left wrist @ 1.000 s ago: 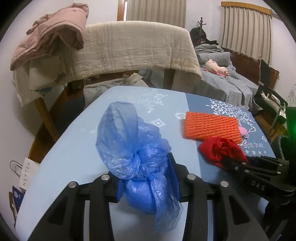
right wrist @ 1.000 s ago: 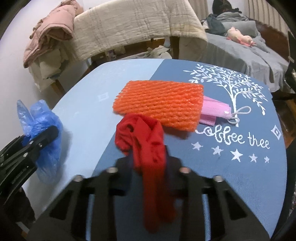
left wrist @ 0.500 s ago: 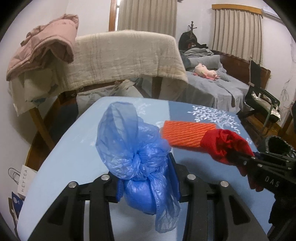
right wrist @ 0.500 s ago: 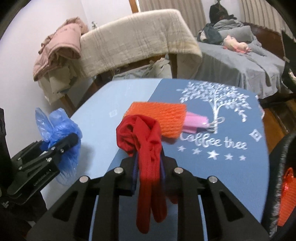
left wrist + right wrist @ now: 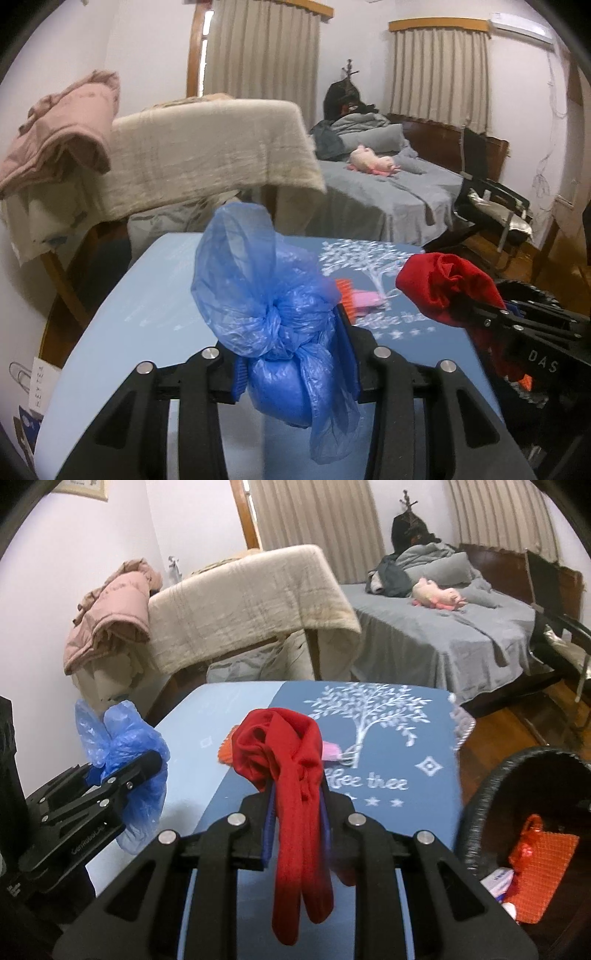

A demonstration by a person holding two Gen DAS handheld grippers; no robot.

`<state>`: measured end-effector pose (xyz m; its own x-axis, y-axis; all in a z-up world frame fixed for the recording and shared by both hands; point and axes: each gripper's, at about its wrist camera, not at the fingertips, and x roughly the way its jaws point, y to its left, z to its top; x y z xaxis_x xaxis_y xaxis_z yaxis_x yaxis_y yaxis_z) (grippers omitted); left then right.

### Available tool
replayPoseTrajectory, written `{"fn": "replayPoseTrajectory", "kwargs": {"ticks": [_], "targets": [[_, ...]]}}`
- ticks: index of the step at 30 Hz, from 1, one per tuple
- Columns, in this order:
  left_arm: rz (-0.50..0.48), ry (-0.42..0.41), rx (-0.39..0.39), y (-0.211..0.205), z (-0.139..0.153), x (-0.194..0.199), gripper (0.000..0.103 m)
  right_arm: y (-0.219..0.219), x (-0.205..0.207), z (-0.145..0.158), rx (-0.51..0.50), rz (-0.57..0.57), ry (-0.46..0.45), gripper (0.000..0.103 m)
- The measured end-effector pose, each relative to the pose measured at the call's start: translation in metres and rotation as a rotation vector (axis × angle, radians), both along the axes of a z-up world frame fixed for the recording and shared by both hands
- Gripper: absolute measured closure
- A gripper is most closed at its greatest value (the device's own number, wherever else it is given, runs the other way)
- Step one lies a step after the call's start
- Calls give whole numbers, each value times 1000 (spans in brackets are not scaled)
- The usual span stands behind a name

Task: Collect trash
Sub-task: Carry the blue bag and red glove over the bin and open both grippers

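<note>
Red cloth point(image 5: 295, 775) hanging lengthwise downward, pinched between right gripper point(image 5: 295, 812) fingers

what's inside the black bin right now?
Black bin holds an orange mesh bag and a white-and-blue package. The rim hides the rest.

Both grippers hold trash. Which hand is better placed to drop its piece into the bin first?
Right, probably. The black bin shows beside the right gripper, which grips the red cloth. The left gripper, with the blue bag, sits on the far side.
</note>
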<state>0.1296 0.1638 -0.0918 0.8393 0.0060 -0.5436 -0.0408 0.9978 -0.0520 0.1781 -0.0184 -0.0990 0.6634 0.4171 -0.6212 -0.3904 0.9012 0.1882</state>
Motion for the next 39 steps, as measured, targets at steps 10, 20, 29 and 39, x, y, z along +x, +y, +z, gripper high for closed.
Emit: {"fn": "replayPoseTrajectory", "kwargs": {"ticks": [10, 20, 29, 39], "targets": [[-89, -25, -4, -55, 14, -4, 63, -59, -20, 15, 7, -86, -39, 84], [-183, -41, -10, -112, 20, -4, 63, -124, -40, 24, -6, -199, -75, 84], [-280, -42, -11, -166, 21, -2, 63, -182, -56, 26, -22, -306, -100, 82], [-401, -33, -15, -226, 17, 8, 63, -232, -62, 22, -41, -396, -105, 82]]}}
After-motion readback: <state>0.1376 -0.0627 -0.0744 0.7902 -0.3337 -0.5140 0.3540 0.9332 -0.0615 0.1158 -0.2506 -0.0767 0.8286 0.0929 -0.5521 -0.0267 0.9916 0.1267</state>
